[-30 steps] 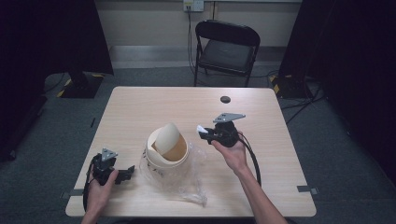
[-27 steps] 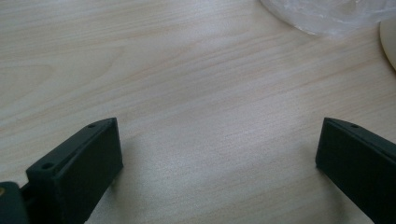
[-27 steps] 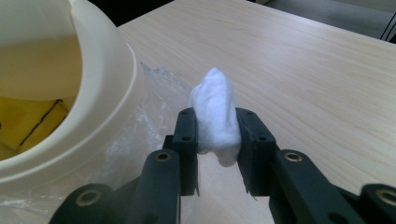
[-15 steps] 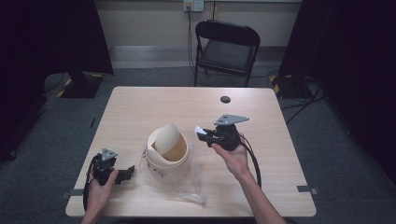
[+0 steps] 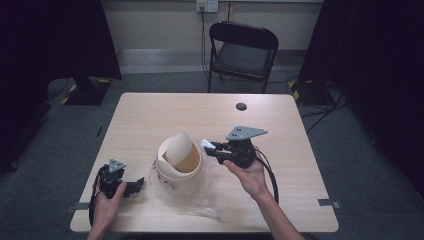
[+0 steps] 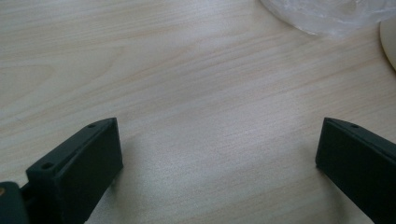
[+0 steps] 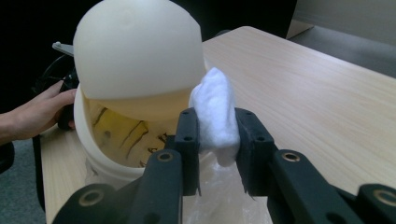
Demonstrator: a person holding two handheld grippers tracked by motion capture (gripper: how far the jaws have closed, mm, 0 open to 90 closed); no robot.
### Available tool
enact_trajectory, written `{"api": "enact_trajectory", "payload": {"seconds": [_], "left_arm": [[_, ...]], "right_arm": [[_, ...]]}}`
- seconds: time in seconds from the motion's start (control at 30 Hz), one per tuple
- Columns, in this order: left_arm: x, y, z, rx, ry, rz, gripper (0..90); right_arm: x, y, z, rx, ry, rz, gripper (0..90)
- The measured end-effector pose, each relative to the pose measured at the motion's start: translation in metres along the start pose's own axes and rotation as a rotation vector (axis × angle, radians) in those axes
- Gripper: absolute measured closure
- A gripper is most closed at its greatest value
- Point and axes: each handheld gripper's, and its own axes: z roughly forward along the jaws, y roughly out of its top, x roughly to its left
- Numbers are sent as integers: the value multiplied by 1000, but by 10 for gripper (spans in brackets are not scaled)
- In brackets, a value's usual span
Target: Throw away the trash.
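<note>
— While the pale wooden worktop carries everything, what stands out on it?

— A cream bin with a domed swing lid tilted open, standing near the middle on a crumpled clear plastic bag that spreads toward the near edge.

— And the person's hands?

— The right gripper is held just beside the bin's rim, on its right, raised off the worktop. Its fingers are pressed in on a white wad of tissue, which sticks up between them close to the lid's edge, above the bin's opening.

— The other one?

— The left gripper rests low at the near left corner, well apart from the wad. Its fingers stand wide apart with bare wood between them, holding nothing; the bag's edge shows farther off.
</note>
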Motion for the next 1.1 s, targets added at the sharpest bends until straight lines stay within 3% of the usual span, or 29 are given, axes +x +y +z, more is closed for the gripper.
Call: {"api": "enact_trajectory", "payload": {"seconds": [0.2,0.43,1.1], "left_arm": [[0,0,0,0,0,0,0],[0,0,0,0,0,0,0],[0,0,0,0,-1,0,0]], "right_arm": [[12,0,3,-2,39,-14,729],[24,-3,14,52,76,-34,728],[29,-6,44,129,104,-53,727]]}}
